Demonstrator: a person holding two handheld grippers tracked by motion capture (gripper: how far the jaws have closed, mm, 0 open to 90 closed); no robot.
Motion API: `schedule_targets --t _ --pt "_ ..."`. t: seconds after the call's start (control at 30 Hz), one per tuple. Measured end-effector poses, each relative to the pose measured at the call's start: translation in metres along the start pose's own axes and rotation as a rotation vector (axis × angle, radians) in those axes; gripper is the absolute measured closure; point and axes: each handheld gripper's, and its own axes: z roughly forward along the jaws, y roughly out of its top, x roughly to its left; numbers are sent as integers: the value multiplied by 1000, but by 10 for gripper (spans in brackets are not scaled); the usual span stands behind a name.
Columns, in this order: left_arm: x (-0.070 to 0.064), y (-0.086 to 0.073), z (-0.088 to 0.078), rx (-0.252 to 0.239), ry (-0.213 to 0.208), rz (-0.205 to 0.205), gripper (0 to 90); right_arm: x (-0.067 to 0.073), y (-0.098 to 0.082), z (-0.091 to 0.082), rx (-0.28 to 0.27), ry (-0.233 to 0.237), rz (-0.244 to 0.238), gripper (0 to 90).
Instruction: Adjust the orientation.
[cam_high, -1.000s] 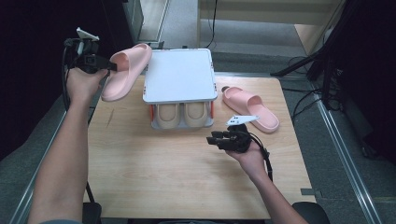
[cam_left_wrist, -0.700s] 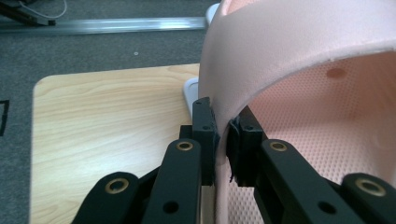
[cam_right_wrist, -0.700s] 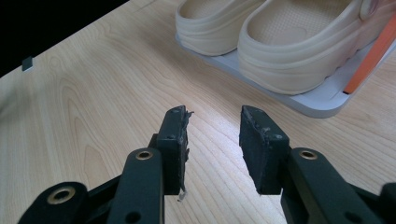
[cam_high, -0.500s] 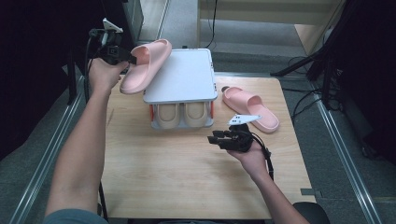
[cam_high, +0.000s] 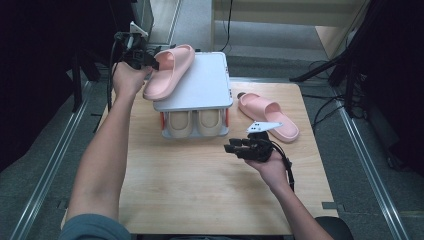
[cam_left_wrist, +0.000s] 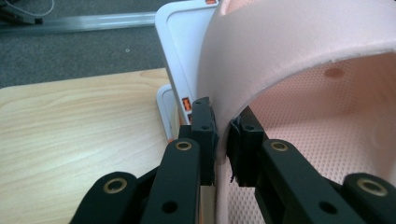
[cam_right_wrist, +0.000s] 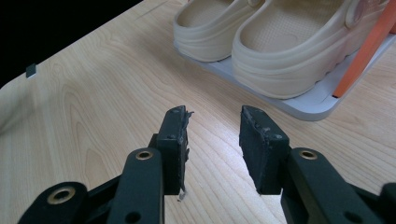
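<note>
A pink slipper (cam_high: 170, 70) hangs tilted over the left part of the white shoe rack's top (cam_high: 205, 85). My left gripper (cam_high: 153, 63) is shut on it. In the left gripper view the pads (cam_left_wrist: 205, 126) pinch the edge of the slipper's strap (cam_left_wrist: 299, 60), with the rack top (cam_left_wrist: 180, 28) behind. The matching pink slipper (cam_high: 267, 116) lies on the table right of the rack. My right gripper (cam_high: 229, 148) rests low over the table in front of the rack. Its jaws stand open with nothing between them (cam_right_wrist: 215, 121).
A pair of beige clogs (cam_high: 195, 122) sits on the rack's lower shelf, close ahead of my right gripper (cam_right_wrist: 280, 42). The wooden table (cam_high: 200, 190) spreads toward the person. Metal floor rails and dark stands flank the table.
My left hand has carried the pink slipper to the right, from beyond the table's left edge to over the rack's top. The right hand has stayed put.
</note>
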Motion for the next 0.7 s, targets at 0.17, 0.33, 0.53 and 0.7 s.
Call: schedule_targets --t 0.17,0.33,0.53,0.7 --pt "-11 0 3 -7 23 46 807 0 0 0 0 1 -2 626" --pt "-17 -2 4 -6 40 75 787 0 0 1 5 1 -7 627" --pt "-21 -3 3 -5 32 84 747 0 0 1 5 -1 -8 626" --pt "-20 -4 -1 6 -5 80 701 1 0 2 11 -1 -12 627"
